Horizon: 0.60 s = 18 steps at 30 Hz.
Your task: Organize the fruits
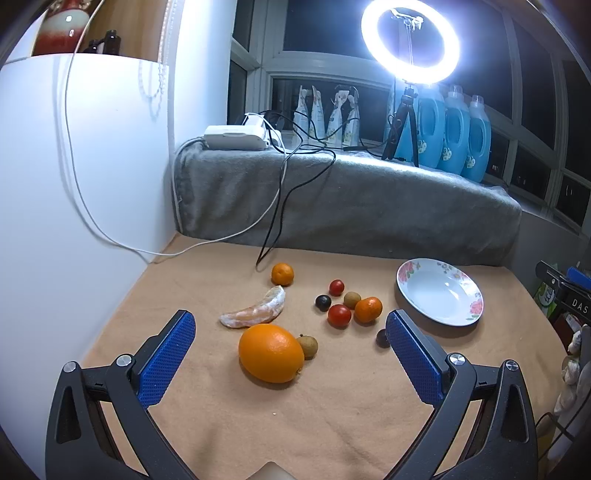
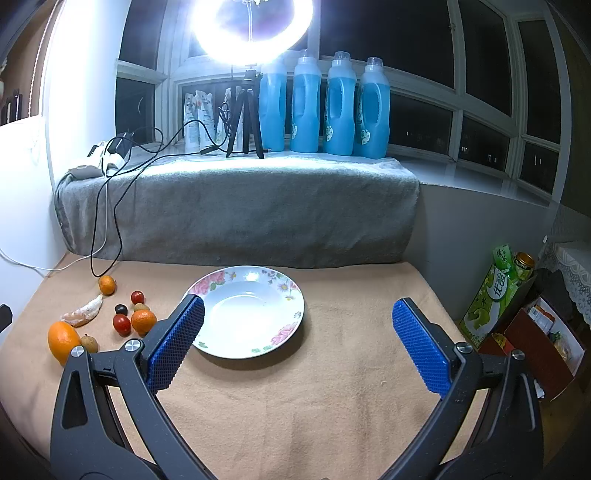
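Over on the tan cloth-covered desk (image 2: 332, 424), the only container is a shallow white plate with a pink flower rim (image 2: 246, 312), and it's got nothing in it. All the fruit sits loose on the cloth off to the plate's left side.

Closest to the plate there's a little cluster: a small orange mandarin (image 1: 368, 309), a red cherry tomato (image 1: 339, 315) touching it, a second red cherry tomato (image 1: 336, 287) a bit behind, a tan round longan (image 1: 352, 299) and a dark purple grape-like fruit (image 1: 323, 302). Another dark round fruit (image 1: 382, 338) is half hidden behind the left tongs' right pad. Further from the plate is a peeled pale-orange citrus wedge (image 1: 255, 310) lying curved on the cloth, with a second small mandarin (image 1: 282, 274) behind it. Furthest from the plate on the near side is the big glossy orange (image 1: 270, 352), with a brownish longan (image 1: 307, 346) touching its plate-side edge.

Left tongs (image 1: 290, 354) are spread wide, holding nothing, with the big orange sitting in the gap between the blue textured pads (image 1: 166, 363). Right tongs (image 2: 297, 343) are also wide apart and empty, left pad overlapping the plate's near-left rim in view; can't tell if it actually touches.

Behind the plate, a grey blanket-covered ledge (image 2: 240, 214) carries blue detergent bottles (image 2: 340, 103) and a glowing ring light on a black tripod (image 2: 251, 29).
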Motion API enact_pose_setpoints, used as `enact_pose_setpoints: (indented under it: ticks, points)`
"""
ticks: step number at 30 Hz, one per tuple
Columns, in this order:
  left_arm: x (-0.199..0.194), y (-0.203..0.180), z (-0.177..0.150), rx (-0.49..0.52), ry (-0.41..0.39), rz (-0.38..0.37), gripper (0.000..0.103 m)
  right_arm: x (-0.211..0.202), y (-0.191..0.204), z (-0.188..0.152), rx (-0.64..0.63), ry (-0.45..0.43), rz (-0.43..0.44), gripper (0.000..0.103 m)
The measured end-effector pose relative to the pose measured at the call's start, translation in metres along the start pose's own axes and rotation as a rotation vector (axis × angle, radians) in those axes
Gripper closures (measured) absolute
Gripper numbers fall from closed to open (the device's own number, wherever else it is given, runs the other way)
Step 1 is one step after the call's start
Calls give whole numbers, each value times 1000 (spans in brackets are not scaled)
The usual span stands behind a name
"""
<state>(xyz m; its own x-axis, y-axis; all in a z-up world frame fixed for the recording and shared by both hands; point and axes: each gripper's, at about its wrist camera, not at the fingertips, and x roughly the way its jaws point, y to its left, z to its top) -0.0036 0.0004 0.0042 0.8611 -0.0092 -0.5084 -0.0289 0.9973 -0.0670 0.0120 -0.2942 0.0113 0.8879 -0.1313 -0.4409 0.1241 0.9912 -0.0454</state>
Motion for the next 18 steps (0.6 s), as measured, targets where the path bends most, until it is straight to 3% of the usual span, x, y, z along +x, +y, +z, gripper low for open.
enact_pose_setpoints:
  ticks: [18]
  points:
    - [0, 1, -1, -4, -3, -2, 1, 0, 5, -2, -9, 2, 0, 0]
